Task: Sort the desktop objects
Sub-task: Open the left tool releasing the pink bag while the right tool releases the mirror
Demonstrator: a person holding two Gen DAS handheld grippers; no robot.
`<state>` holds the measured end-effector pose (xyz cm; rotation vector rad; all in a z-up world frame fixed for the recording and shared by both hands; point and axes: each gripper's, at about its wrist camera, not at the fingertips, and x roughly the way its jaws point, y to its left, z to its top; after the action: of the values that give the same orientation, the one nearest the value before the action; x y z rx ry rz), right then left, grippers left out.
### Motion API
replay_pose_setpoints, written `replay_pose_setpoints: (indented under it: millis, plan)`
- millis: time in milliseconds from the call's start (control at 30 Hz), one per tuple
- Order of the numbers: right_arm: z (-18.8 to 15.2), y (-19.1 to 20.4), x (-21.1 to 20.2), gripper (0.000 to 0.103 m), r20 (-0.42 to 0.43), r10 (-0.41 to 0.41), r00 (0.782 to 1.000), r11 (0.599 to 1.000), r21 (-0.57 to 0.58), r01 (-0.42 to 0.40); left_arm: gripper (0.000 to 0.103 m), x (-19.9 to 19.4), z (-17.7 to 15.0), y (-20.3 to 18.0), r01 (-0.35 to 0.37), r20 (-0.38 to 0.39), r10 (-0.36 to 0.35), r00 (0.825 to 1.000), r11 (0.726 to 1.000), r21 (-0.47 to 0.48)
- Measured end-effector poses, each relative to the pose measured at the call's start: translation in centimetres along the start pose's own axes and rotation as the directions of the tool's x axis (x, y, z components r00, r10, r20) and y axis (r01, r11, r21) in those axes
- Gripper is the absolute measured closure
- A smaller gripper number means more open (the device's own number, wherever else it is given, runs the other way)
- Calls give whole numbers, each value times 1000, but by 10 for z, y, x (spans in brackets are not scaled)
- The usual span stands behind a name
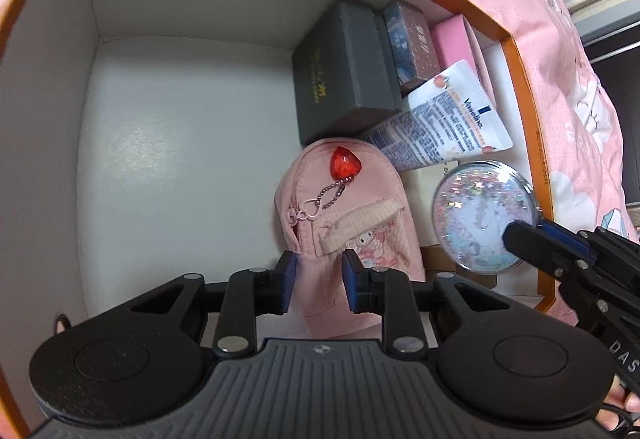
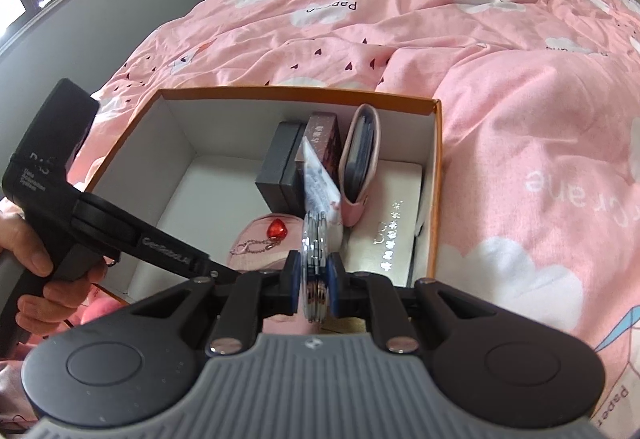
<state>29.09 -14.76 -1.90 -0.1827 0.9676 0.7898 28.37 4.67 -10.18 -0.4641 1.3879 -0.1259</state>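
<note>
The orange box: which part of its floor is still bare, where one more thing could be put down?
In the orange box, the white floor is bare between the left wall, the far wall and the grey case. The right side is crowded: pink pouch, Vaseline tube, patterned box and the glitter disc held by the right gripper.

Pink pouch [image 1: 348,223], orange-rimmed box [image 1: 520,87]

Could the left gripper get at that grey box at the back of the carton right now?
Probably not yet. The left gripper is shut on the pink pouch, which lies between it and the grey box. The box's top looks uncovered, so once the pouch is released, reaching over seems possible.
</note>
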Motion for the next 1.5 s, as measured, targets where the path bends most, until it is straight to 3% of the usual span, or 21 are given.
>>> replay_pose_setpoints:
  millis: [267, 900, 1200, 1500]
  plan:
    - [7, -18, -10, 88, 38, -78, 996, 993, 87, 75, 75, -13, -1, 7, 10, 59, -9, 998, 1000, -17]
    - [54, -40, 38, 88, 116, -150, 982, 978, 160, 130, 75, -1, 4, 12, 33, 38, -32, 999, 999, -36]
    - [62, -48, 58, 88, 125, -59, 990, 963, 267, 24, 75, -2, 3, 16, 48, 42, -46, 998, 998, -49]
    - [64, -48, 72, 87, 117, -44, 992, 961, 277, 10, 75, -3, 3, 16, 51, 54, -48, 997, 997, -62]
